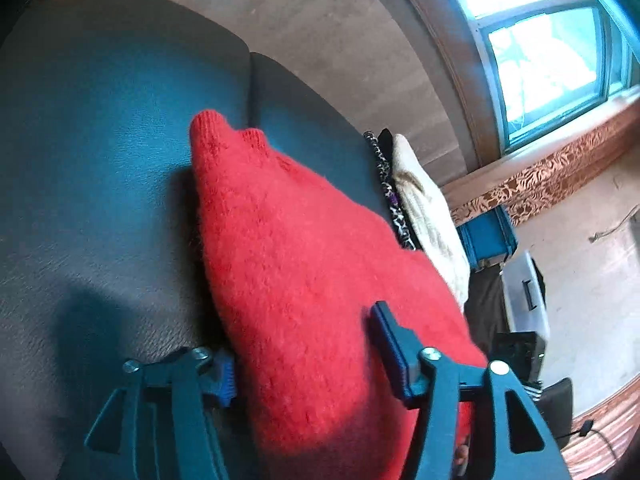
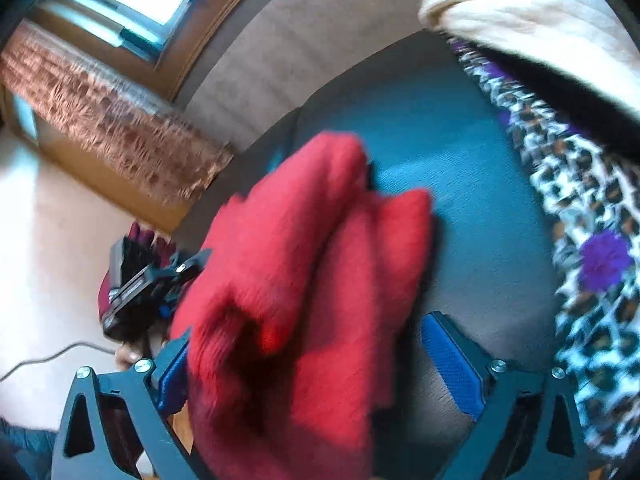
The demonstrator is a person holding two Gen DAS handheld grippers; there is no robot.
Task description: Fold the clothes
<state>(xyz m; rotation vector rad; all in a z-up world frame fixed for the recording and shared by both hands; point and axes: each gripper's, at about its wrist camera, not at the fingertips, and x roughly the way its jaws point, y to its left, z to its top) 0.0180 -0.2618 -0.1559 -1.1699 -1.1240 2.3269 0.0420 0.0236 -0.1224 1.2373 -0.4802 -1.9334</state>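
Note:
A red knitted sweater (image 1: pixel 304 248) lies in a thick fold on the grey sofa seat (image 1: pixel 100 160), its ribbed cuff pointing to the back. My left gripper (image 1: pixel 308 360) straddles its near end: the bulk of the fold fills the gap, one blue pad at its left edge and the other resting on top, with no clear pinch. In the right wrist view the sweater (image 2: pixel 320 260) is bunched and blurred between the wide-open fingers of my right gripper (image 2: pixel 312 372), touching the left pad and clear of the right one. The left gripper (image 2: pixel 156 280) shows beyond it, tips hidden.
A cream knit (image 1: pixel 428 216) and a leopard-print cloth (image 2: pixel 580 208) are stacked on the sofa to the right of the sweater. Beyond the seat are the back cushions (image 1: pixel 320 32), a window (image 1: pixel 548 52) with a wooden sill, a blue box (image 1: pixel 484 236) and a cable (image 2: pixel 48 356) on the floor.

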